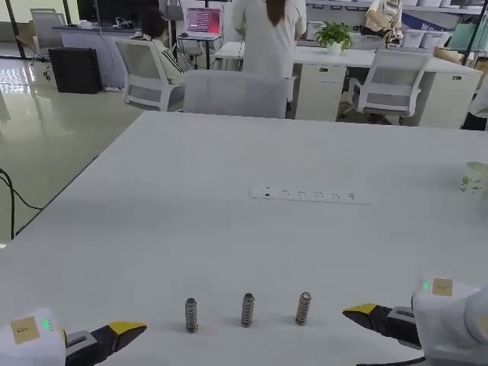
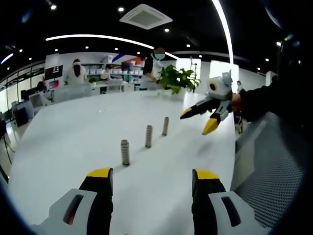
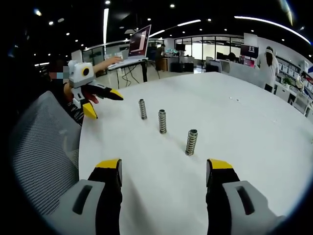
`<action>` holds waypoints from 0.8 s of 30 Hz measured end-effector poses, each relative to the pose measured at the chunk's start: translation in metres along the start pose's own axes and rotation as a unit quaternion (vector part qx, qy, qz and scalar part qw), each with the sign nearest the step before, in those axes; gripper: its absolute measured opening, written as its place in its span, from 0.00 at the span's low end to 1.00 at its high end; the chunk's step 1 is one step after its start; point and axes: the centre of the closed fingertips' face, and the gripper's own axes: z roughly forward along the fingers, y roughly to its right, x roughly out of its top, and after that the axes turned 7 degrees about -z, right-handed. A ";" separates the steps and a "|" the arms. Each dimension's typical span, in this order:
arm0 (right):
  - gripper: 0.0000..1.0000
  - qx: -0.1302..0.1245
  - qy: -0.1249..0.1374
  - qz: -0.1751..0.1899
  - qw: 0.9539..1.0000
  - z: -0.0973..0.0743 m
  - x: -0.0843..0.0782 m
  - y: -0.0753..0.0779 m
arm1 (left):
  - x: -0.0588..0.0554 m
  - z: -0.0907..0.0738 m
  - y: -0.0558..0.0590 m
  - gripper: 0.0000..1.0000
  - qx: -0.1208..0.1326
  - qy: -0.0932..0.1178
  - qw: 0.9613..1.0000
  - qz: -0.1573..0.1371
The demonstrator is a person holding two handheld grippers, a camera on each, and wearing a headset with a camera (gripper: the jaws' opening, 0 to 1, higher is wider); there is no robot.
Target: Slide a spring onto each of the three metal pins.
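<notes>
The table (image 1: 229,168) is big, white and smooth. Three springs (image 1: 248,309) stand up in a row near its front edge, a little apart from each other. The left tongs (image 2: 152,174) are to the left of the row and the right tongs (image 3: 164,164) are to the right, both low over the table. Both tongs are wide apart and hold nothing. A socket strip (image 1: 311,194) lies flat in the middle of the table. A cup (image 1: 474,178) stands at the right edge. Behind the table is an office with a grey chair (image 1: 236,93), white desks (image 1: 328,57), a plant (image 1: 334,34), a laptop (image 1: 203,21) and a shiny floor (image 1: 38,130). A person (image 1: 268,30) stands there.
</notes>
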 end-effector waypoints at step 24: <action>0.75 -0.001 0.002 0.013 1.000 0.000 -0.004 0.000 | -0.001 0.000 -0.002 0.63 0.006 -0.001 1.000 -0.005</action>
